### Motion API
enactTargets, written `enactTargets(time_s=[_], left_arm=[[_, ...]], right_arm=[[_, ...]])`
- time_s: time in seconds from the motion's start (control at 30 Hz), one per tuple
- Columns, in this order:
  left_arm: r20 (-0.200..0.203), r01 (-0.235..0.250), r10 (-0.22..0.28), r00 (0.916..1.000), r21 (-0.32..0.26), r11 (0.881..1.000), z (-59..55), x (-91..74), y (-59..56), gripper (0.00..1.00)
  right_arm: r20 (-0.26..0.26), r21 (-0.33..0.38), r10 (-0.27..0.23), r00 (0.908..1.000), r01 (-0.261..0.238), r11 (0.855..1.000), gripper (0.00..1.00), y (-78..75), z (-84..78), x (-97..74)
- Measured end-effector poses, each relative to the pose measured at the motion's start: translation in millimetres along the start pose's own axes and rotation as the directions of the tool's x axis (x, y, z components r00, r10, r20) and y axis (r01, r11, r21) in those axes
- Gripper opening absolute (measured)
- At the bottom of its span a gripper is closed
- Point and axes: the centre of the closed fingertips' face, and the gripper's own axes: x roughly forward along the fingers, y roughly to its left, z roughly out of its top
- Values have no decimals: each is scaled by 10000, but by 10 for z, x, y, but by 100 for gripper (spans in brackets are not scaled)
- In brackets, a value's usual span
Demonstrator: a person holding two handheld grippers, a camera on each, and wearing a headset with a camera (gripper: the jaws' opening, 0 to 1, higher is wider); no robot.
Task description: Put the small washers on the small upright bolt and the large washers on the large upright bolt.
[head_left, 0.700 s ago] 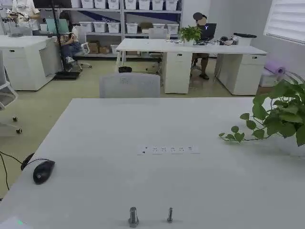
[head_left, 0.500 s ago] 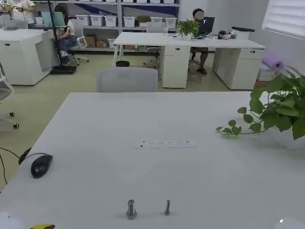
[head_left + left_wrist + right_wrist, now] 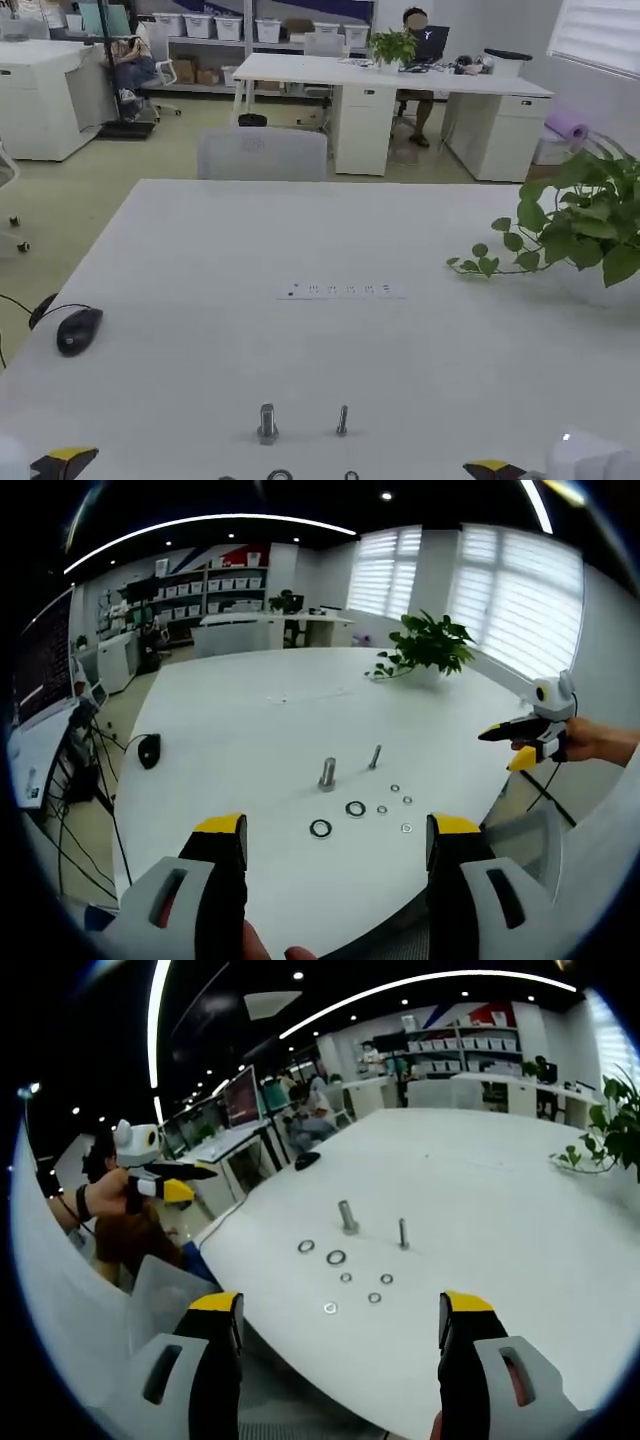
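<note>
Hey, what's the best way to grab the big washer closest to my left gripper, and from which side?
Grip the large washer across its rim, coming straight down from above. It lies flat on the table as a thin ring, so no side gives purchase; probably set one jaw in the hole and one outside. The left gripper is open.

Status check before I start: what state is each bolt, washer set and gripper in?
Large bolt: upright, bare.
Small bolt: upright, bare.
Large washers: flat on table.
Small washers: flat on table.
Left gripper: open, empty.
Right gripper: open, empty.
</note>
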Motion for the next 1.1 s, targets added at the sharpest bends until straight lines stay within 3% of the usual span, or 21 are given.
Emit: enactTargets(time_s=[0.4, 1.1], left_arm=[[34, -6, 6, 10000, 36, 10000, 55, -23, 3, 72], [131, -210, 213, 9997, -230, 9995, 88, -50, 87, 71]], right_arm=[[16, 133, 152, 9999, -152, 9998, 81, 92, -32, 17], [76, 373, 159, 9998, -161, 9992, 82, 52, -53, 54]])
